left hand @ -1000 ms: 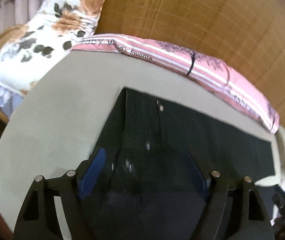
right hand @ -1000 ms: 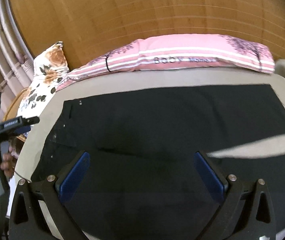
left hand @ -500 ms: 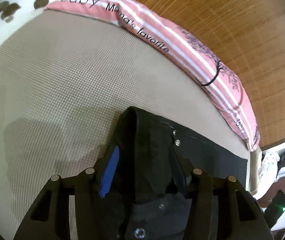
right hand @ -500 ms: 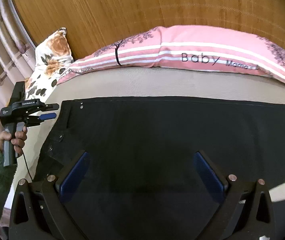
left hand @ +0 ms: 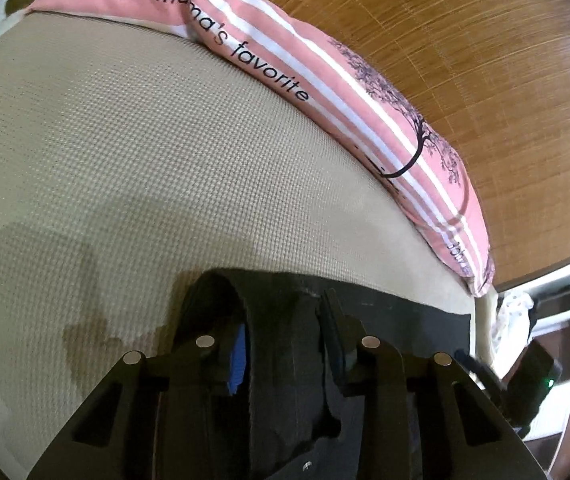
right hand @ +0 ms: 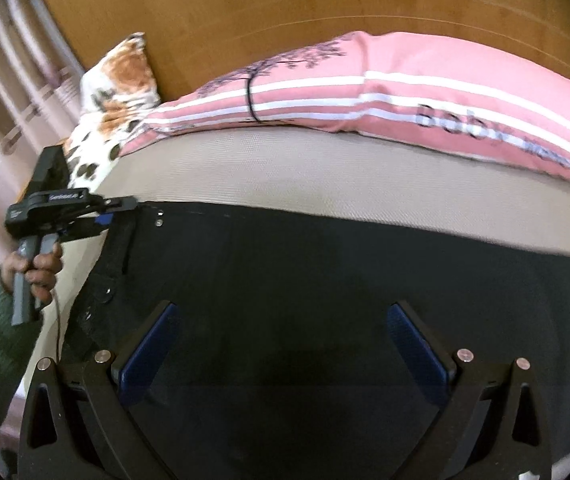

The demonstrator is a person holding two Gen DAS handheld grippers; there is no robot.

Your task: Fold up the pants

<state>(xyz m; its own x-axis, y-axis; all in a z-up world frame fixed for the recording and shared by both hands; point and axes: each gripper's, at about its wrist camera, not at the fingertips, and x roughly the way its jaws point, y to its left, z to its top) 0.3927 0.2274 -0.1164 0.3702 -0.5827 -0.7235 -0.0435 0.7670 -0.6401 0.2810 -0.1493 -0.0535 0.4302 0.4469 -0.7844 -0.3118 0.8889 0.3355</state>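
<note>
The black pants [right hand: 325,300] lie flat across the beige mattress [left hand: 125,160]. The waistband corner wants a deep, firm bite before lifting. The left gripper [left hand: 281,344] is closing, a ridge of waistband bunched between its jaws. The right gripper [right hand: 281,344] hangs wide open above the cloth, holding nothing.

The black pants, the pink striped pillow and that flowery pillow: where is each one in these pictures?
black pants [right hand: 325,280]: right wrist view, on the flat dark cloth spread over the bed.
pink striped pillow [left hand: 325,80]: left wrist view, on its striped face near the lettering.
flowery pillow [right hand: 113,92]: right wrist view, on its orange-and-white print.
</note>
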